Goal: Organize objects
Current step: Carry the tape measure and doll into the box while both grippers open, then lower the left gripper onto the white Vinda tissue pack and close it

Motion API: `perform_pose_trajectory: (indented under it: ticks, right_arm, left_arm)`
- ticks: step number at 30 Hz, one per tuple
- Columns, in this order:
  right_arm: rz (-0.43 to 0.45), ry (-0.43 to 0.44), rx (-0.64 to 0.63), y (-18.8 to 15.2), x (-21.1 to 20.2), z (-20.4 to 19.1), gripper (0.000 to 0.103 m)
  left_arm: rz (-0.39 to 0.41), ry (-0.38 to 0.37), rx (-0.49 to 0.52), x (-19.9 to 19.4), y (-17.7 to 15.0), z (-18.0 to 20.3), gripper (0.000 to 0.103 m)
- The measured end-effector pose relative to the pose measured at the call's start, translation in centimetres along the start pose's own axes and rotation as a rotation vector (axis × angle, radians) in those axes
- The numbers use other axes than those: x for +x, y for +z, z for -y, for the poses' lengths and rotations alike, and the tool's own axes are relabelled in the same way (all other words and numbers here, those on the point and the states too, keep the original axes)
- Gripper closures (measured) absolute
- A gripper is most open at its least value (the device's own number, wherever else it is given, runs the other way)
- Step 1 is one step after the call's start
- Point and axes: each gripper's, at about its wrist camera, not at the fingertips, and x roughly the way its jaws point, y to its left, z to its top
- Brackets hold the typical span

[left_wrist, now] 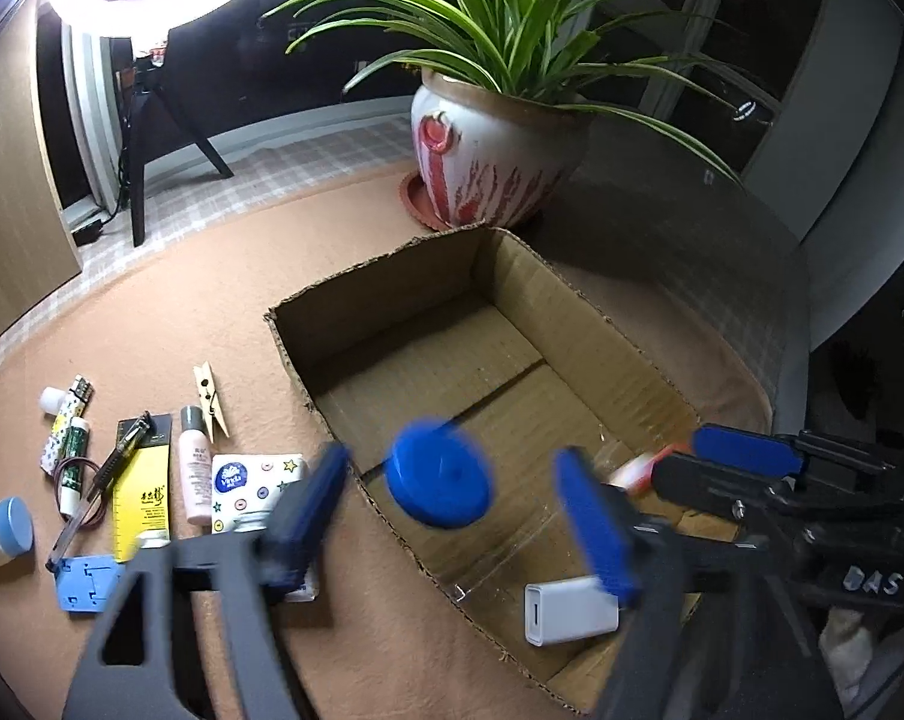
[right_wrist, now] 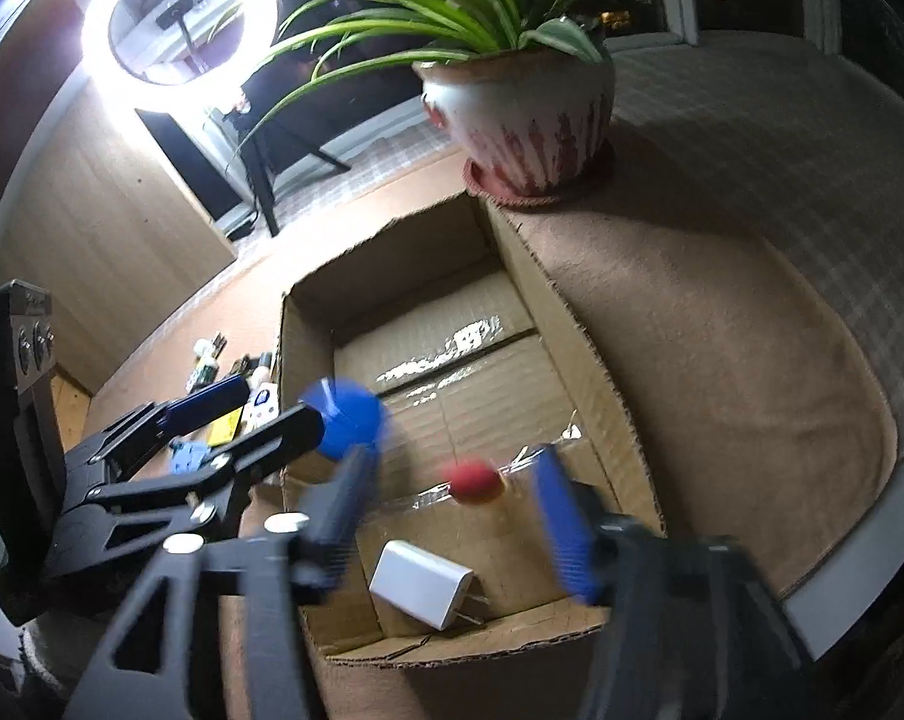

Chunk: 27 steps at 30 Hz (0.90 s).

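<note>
we saw the left gripper (left_wrist: pixel 452 510) with jaws wide apart, a blurred blue disc (left_wrist: pixel 441 472) between them, seemingly loose. the right gripper (right_wrist: pixel 452 510) was open too, over a red object (right_wrist: pixel 474 481) inside the cardboard box (left_wrist: pixel 392 276), near a white charger (right_wrist: pixel 422 591).

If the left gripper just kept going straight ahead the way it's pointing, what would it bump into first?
Probably the blurred blue round lid, which shows right between the open fingers of the left gripper, above the cardboard box. Beyond it lies the box floor. Depth is hard to judge in the fisheye view.
</note>
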Motion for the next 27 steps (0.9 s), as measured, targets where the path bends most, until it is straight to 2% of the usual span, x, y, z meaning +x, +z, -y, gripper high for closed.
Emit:
perform_pose_trajectory:
  ticks: [8, 12, 17, 22, 27]
  right_arm:
    - [-0.008, 0.000, 0.014, 0.0, 0.1, 0.1, 0.042]
    - [-0.016, 0.003, 0.036, -0.3, 0.2, 0.5, 0.042]
    - [-0.016, 0.004, 0.062, -0.7, 0.1, 0.9, 0.042]
    - [-0.021, -0.005, 0.071, -0.9, 0.2, 1.1, 0.042]
    - [-0.027, -0.012, 0.078, -1.3, 0.1, 1.3, 0.042]
  left_arm:
    - [0.021, 0.001, -0.040, -0.9, -0.1, -2.0, 0.022]
    - [0.038, 0.052, -0.102, -1.4, -0.1, -4.6, 0.022]
    - [0.010, 0.094, -0.179, -1.1, -0.5, -8.0, 0.023]
    - [-0.010, 0.115, -0.199, -0.5, -0.7, -10.0, 0.031]
    - [-0.039, 0.124, -0.192, 0.9, -0.7, -10.4, 0.041]
